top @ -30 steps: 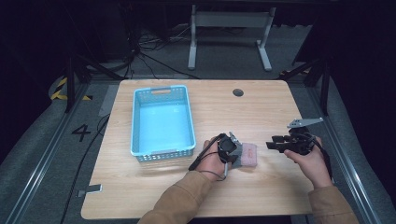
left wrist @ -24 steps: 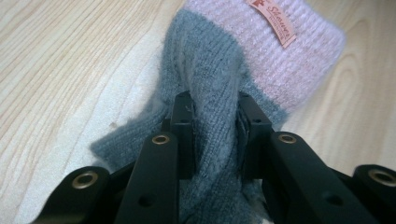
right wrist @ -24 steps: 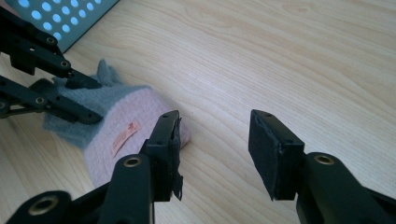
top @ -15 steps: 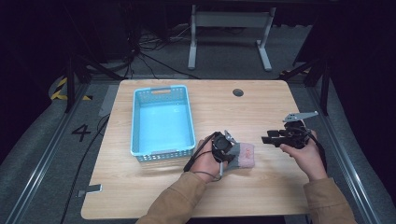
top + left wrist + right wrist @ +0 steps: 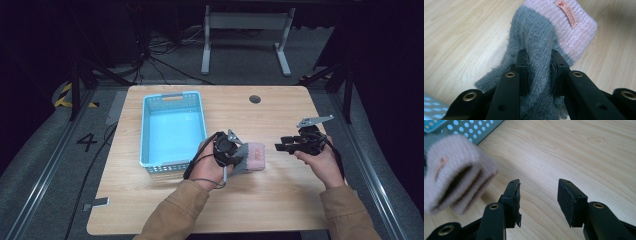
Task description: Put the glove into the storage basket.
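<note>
Between the left gripper's [image 5: 539,72] jaws sat the grey part of a sock [image 5: 536,50], clenched tight, its pink cuff beyond them. The right gripper's [image 5: 539,200] jaws stood released over the table [image 5: 574,150], sock off to their left.

A light wooden table [image 5: 280,210] fills the middle of the frame. Grey floor [image 5: 45,165] surrounds it, with a painted 4 [image 5: 87,142] at left centre. Black cables [image 5: 165,65] and a grey metal stand [image 5: 245,30] occupy the dim upper part.
</note>
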A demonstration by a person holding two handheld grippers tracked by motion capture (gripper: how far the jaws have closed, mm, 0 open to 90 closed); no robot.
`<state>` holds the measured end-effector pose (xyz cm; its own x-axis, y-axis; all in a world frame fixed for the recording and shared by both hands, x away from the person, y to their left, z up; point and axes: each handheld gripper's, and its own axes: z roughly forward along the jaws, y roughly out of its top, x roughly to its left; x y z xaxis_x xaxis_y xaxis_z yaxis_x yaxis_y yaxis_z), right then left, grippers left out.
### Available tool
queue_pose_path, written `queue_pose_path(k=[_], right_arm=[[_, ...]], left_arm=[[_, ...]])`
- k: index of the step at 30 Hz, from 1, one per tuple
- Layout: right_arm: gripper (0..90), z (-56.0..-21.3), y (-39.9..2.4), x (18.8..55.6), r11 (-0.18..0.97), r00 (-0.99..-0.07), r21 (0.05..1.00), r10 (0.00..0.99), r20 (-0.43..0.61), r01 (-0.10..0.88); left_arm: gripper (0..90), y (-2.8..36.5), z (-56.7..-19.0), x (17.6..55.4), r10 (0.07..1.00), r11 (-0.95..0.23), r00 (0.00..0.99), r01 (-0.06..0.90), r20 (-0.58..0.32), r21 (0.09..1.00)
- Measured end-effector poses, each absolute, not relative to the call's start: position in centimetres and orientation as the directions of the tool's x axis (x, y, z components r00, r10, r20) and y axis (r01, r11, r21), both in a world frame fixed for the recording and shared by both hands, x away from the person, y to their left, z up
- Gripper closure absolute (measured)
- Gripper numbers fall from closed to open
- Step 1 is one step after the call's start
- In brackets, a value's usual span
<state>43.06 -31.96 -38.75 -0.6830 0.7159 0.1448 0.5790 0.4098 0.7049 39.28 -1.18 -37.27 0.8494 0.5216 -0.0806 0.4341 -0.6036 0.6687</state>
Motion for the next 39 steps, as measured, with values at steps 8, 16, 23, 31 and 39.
queue_pose_path(k=[8, 16, 23, 31, 39], right_arm=[[52.2, -39.1, -32.2, 43.1, 0.414, -0.677, 0.7, 0.723, 0.135, 0.582], [52.1, -39.4, -32.3, 43.1, 0.41, -0.67, 0.691, 0.728, 0.144, 0.595], [51.7, -39.6, -32.7, 43.0, 0.401, -0.662, 0.69, 0.734, 0.15, 0.602], [51.6, -39.9, -33.0, 42.8, 0.402, -0.659, 0.683, 0.736, 0.154, 0.609], [51.1, -40.1, -33.0, 42.6, 0.407, -0.654, 0.674, 0.741, 0.152, 0.617]], left_arm=[[73.2, 0.4, -35.5, 39.5, 0.527, -0.595, 0.846, 0.433, -0.078, 0.677], [73.3, 2.0, -34.0, 39.9, 0.541, -0.572, 0.836, 0.442, -0.087, 0.691], [73.3, 3.9, -32.8, 40.6, 0.568, -0.564, 0.821, 0.443, -0.062, 0.697], [73.2, 7.5, -32.2, 42.0, 0.622, -0.552, 0.782, 0.466, -0.031, 0.691], [73.2, 10.8, -32.2, 42.8, 0.669, -0.519, 0.743, 0.5, -0.035, 0.693]])
